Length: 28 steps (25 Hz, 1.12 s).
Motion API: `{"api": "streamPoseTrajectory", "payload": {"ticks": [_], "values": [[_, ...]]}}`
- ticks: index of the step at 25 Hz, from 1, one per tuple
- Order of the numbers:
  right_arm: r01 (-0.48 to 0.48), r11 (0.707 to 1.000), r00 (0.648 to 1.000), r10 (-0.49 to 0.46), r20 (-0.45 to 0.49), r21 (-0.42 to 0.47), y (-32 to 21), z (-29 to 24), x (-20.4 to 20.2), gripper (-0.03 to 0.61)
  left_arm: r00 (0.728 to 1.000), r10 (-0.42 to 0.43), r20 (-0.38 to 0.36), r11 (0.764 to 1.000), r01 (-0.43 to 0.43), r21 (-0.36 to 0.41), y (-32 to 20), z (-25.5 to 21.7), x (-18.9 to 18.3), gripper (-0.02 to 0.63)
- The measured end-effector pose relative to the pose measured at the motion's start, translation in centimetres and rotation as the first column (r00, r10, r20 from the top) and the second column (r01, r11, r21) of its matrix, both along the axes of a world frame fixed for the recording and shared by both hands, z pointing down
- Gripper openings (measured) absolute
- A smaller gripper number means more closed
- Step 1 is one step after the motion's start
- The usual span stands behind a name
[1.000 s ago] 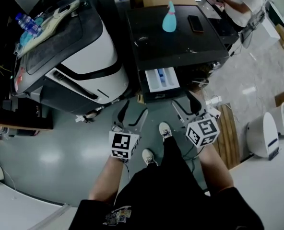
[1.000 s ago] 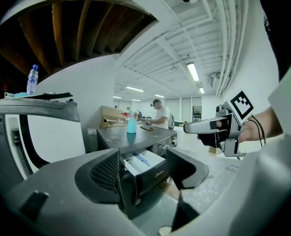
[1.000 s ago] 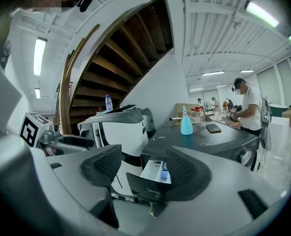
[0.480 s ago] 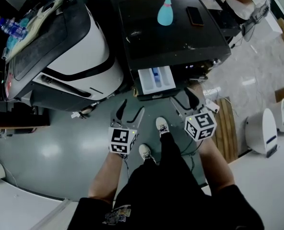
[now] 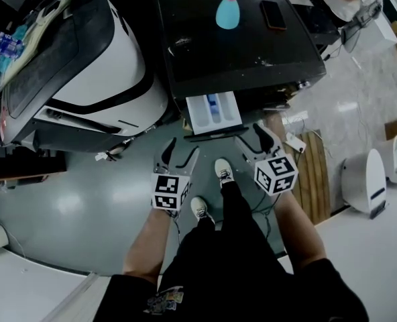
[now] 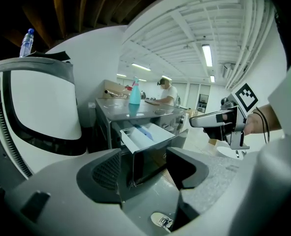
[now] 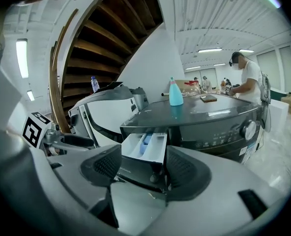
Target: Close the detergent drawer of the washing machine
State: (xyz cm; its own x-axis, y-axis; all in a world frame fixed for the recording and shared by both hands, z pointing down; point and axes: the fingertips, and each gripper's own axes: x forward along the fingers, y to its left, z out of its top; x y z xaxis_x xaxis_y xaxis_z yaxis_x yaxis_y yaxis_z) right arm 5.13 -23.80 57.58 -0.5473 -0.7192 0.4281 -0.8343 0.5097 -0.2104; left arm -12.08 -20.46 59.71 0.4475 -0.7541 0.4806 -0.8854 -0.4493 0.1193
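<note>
Detergent drawer point(image 5: 214, 111) out of washing machine point(image 5: 242, 42); L gripper point(image 5: 180, 151) & R gripper point(image 5: 253, 138) nearby, both wide, holding nothing.

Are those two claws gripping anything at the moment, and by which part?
Nothing is held. The left claw and right claw both stand open and empty, short of the pulled-out detergent drawer.

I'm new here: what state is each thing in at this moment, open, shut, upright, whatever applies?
detergent drawer: pulled out, open.
left gripper: jaws apart, holding nothing.
right gripper: jaws apart, holding nothing.
blue bottle: upright on top of the washing machine.
phone: lying flat there.
</note>
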Motion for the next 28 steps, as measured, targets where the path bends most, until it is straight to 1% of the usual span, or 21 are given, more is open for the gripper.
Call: {"api": "streamPoseTrajectory", "payload": {"ticks": [4, 11, 13, 14, 15, 17, 18, 28], "values": [[0.003, 0.999, 1.000, -0.003, 0.007, -0.049, -0.1, 2.0, 0.2, 0.276, 1.000, -0.002, -0.001, 1.000, 0.002, -0.026, -0.6, 1.4, 0.5, 0.279], [-0.018, 0.992, 1.000, 0.020, 0.011, -0.123, -0.4, 4.5, 0.7, 0.217, 1.000, -0.013, -0.010, 0.996, 0.012, -0.084, -1.3, 3.2, 0.9, 0.274], [-0.024, 0.990, 1.000, 0.025, 0.009, -0.136, -0.5, 5.0, 0.8, 0.190, 1.000, -0.019, -0.008, 0.995, 0.018, -0.094, -1.4, 3.6, 0.9, 0.263], [-0.029, 0.989, 1.000, 0.030, 0.009, -0.142, -0.5, 5.2, 0.8, 0.172, 1.000, -0.025, -0.003, 0.995, 0.024, -0.097, -1.5, 3.7, 0.8, 0.248], [-0.035, 0.988, 0.999, 0.036, 0.009, -0.148, -0.5, 5.4, 0.8, 0.158, 0.999, -0.032, 0.002, 0.995, 0.032, -0.097, -1.6, 3.8, 0.7, 0.220], [-0.042, 0.987, 0.999, 0.044, 0.009, -0.152, -0.5, 5.5, 0.9, 0.156, 0.999, -0.044, 0.008, 0.994, 0.045, -0.100, -1.7, 3.9, 0.6, 0.156], [-0.044, 0.988, 0.999, 0.045, 0.006, -0.151, -0.5, 5.5, 0.9, 0.155, 0.999, -0.046, 0.010, 0.994, 0.047, -0.103, -1.7, 3.9, 0.6, 0.139], [-0.052, 0.987, 0.999, 0.053, 0.004, -0.150, -0.7, 5.5, 0.9, 0.151, 0.997, -0.072, 0.008, 0.991, 0.073, -0.116, -1.9, 3.9, 0.7, 0.133]]}}
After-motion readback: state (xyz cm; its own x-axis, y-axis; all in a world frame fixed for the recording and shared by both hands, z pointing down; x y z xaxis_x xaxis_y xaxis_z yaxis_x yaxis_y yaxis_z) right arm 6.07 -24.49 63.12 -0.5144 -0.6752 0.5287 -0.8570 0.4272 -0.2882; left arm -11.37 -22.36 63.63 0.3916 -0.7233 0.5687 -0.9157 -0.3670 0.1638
